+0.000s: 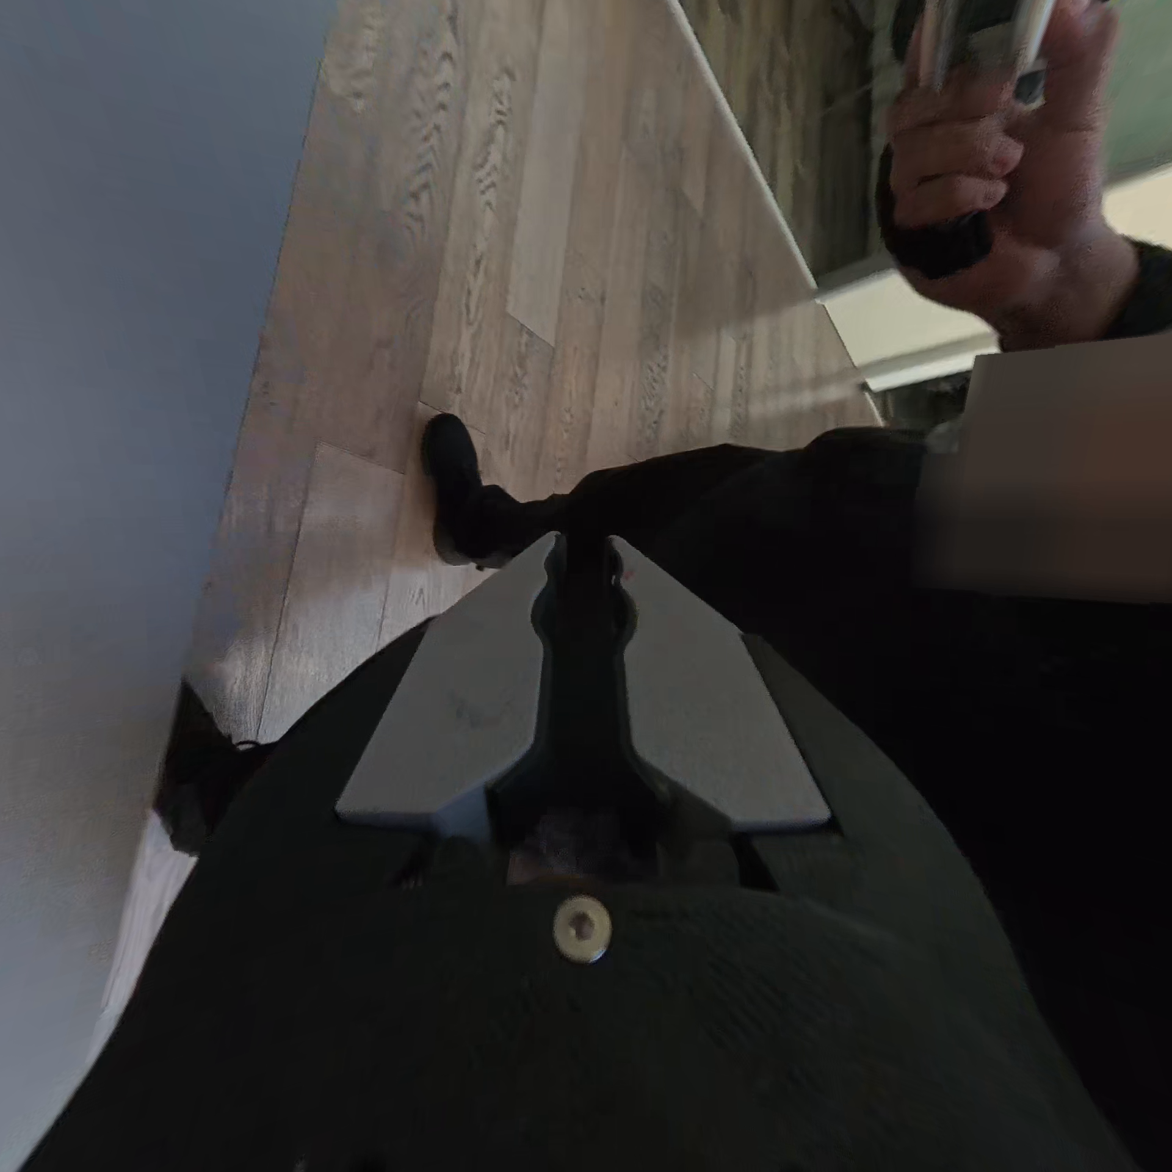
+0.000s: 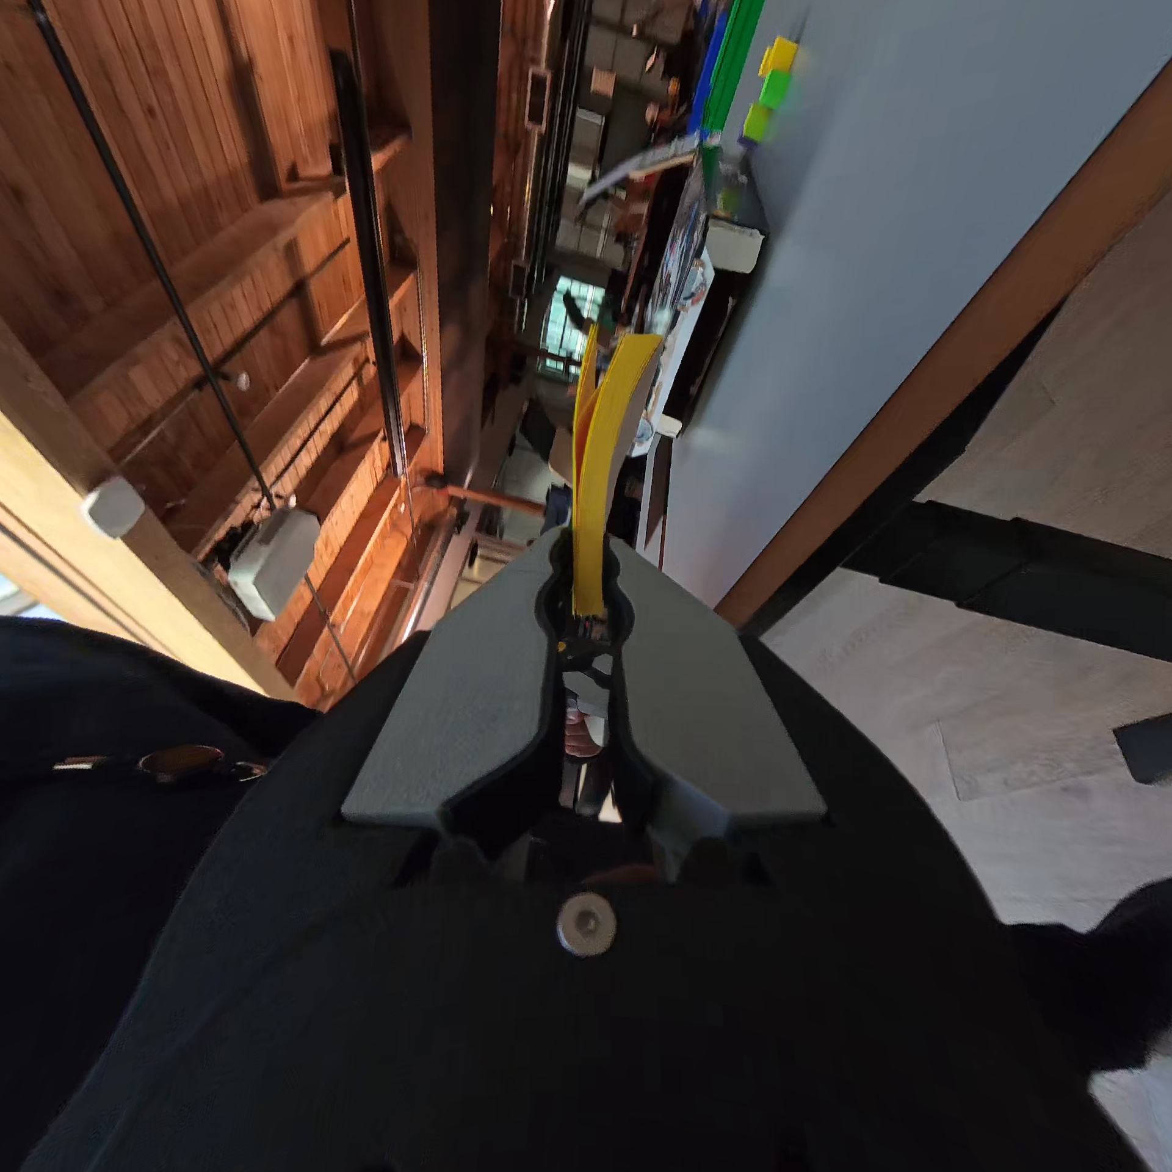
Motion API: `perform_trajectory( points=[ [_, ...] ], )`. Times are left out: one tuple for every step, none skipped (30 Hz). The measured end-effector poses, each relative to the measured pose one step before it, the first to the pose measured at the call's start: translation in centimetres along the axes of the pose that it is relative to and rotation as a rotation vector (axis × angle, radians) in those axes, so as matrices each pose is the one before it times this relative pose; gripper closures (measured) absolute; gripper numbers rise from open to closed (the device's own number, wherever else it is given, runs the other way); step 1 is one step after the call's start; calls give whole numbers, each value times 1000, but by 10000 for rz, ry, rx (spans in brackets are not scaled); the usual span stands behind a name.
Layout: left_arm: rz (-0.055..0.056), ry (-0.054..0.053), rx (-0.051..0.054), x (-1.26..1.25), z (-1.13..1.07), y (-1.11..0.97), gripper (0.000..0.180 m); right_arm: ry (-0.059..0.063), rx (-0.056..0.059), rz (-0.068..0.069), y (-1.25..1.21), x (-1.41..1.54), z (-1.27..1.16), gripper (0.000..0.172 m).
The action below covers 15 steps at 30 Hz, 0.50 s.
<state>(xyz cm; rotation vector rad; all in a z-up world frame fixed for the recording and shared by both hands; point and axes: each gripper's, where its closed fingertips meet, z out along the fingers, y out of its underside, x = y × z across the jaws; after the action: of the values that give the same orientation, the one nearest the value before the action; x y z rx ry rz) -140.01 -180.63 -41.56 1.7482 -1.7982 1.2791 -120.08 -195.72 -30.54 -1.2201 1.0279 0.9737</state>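
Left wrist view, left to right: a grey-blue wall (image 1: 127,317) fills the left of the frame, then a wood-plank floor (image 1: 507,253). Your black shoe (image 1: 453,469) stands on it at centre, with the dark trouser leg (image 1: 729,494) running off to the right. The left gripper (image 1: 583,552) sits at lower centre with its fingers drawn close together. The slit between them is dark and merges with the trouser leg behind, so you cannot tell whether anything is pinched there. In the upper right, your right hand (image 1: 1015,190) is wrapped round a handle.

Right wrist view, left to right: wooden ceiling beams (image 2: 190,190) in the upper left, with a grey box (image 2: 273,561) mounted below them. At centre the right gripper (image 2: 586,558) is clamped on a yellow paper pad (image 2: 602,456). Both pads press its near end, and the far sheets fan apart towards upper centre. A grey-blue panel (image 2: 888,253) lies to the right, with yellow and green blocks (image 2: 774,82) at its top.
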Motion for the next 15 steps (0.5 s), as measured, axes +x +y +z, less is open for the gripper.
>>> perform_trajectory(
  points=[
    [-300,-726,372,-9,429,687,173,-11,-708,-142,-1268,380,-513,167],
    [-467,-717,393,117,307,1079,175,97,-740,-143,-1223,349,-581,167],
    [-582,-665,294,245,133,1508,177,65,-654,-109,-1306,117,-619,167],
    [-570,-692,201,216,-154,1847,178,-33,-582,-95,-1364,-158,-610,167],
    [-584,-712,206,85,-420,2011,178,-54,-584,-102,-1315,-201,-517,167],
    [-674,-644,194,-36,-556,2188,178,3,-617,-130,-1257,-63,-408,167],
    [-778,-555,144,-190,-553,2342,178,70,-637,-202,-1216,139,-289,167],
    [-800,-521,111,-383,-451,2428,178,105,-633,-303,-1218,347,-150,167],
    [-723,-537,69,-564,-276,2442,178,117,-600,-367,-1248,523,-16,166],
    [-621,-562,4,-620,-74,2404,178,104,-547,-340,-1286,705,136,166],
    [-572,-525,-26,-449,114,2160,178,71,-478,-269,-1316,798,270,166],
    [-472,-443,79,-32,215,1503,179,34,-391,-211,-1388,782,388,166],
    [-263,-355,298,510,280,502,180,-1,-323,-201,-1427,675,445,166],
    [-112,-215,393,1086,460,-413,180,-17,-299,-227,-1385,592,464,166],
    [36,-78,364,1527,796,-1135,180,-18,-297,-233,-1296,589,431,166]
  ],
)
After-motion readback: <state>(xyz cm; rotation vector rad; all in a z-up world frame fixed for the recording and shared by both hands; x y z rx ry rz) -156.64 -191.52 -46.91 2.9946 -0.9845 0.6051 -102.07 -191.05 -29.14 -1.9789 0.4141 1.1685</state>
